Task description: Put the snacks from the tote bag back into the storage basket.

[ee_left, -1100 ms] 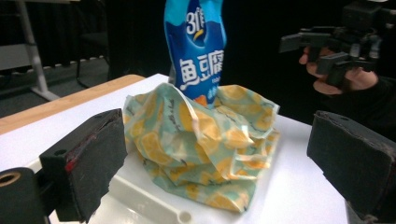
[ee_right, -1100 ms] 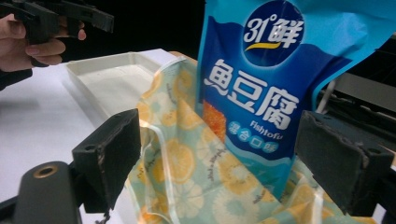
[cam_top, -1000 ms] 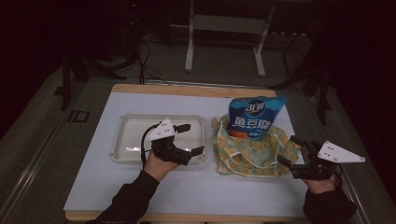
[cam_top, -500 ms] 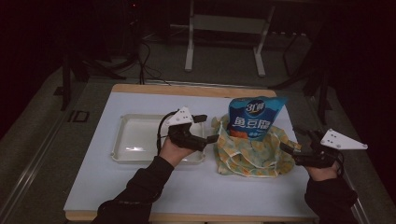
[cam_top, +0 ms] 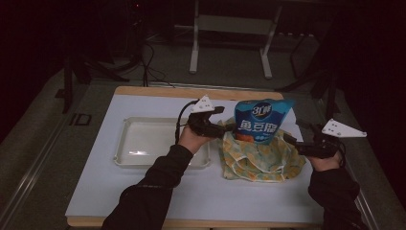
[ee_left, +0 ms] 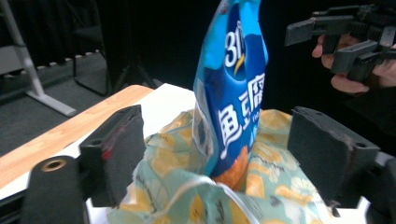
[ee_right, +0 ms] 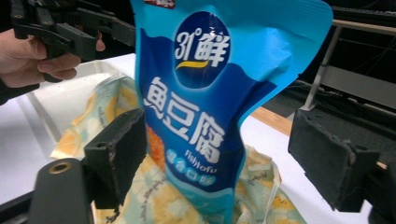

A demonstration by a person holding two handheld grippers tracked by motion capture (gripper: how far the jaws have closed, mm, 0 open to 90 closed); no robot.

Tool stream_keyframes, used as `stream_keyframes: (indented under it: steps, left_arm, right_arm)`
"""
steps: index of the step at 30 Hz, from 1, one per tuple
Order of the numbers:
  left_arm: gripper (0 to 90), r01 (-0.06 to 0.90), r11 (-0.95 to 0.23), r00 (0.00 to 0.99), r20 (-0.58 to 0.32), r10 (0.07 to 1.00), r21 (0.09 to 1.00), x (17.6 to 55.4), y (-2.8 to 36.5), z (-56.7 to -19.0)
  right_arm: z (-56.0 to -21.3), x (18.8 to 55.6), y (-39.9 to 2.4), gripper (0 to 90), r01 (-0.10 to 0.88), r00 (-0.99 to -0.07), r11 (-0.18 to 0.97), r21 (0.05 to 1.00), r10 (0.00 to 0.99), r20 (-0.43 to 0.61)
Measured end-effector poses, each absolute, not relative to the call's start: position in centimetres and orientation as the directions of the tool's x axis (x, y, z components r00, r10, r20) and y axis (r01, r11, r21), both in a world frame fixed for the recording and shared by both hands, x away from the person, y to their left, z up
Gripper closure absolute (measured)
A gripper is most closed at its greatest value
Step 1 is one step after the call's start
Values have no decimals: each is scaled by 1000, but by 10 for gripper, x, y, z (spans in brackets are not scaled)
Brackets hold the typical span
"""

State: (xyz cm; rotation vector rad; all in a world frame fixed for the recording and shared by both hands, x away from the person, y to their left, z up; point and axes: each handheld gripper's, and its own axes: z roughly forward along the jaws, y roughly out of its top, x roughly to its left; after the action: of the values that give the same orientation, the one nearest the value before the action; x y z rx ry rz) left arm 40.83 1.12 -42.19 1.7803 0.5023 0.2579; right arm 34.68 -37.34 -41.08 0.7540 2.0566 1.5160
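Note:
A blue snack bag (cam_top: 262, 122) stands upright in a crumpled yellow-and-green cloth bag (cam_top: 261, 160) on the white table. My left gripper (cam_top: 229, 125) is level, pointing at the snack bag's left edge. Its jaws have just been closing but stand open; the snack bag (ee_left: 233, 93) and cloth (ee_left: 177, 186) lie ahead between them, untouched. My right gripper (cam_top: 293, 143) is by the cloth's right side. It is open too and has been closing slightly, with the snack bag (ee_right: 210, 93) ahead between its jaws.
A white tray (cam_top: 129, 163) lies on the table left of the cloth bag, under my left forearm. The table's wooden edge (cam_top: 191, 92) runs along the far side. Metal stand legs (cam_top: 194, 52) rise from the floor beyond.
My left gripper has moved right and away from me, from over the tray to the snack bag's left side. The right gripper has moved away from me along the cloth's right side.

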Motion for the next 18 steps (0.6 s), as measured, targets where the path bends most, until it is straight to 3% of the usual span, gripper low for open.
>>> stream_keyframes:
  steps: [6, 18]
  left_arm:
    - [233, 208, -221, 885, -87, 458, 953, 422, 2, -424]
    - [435, 211, -215, 891, -97, 443, 954, 426, -14, -433]
  right_arm:
    - [-416, 363, -373, 228, 175, -729, 226, 958, 684, -28]
    - [-428, 381, -357, 346, 203, -728, 229, 952, 686, -10]
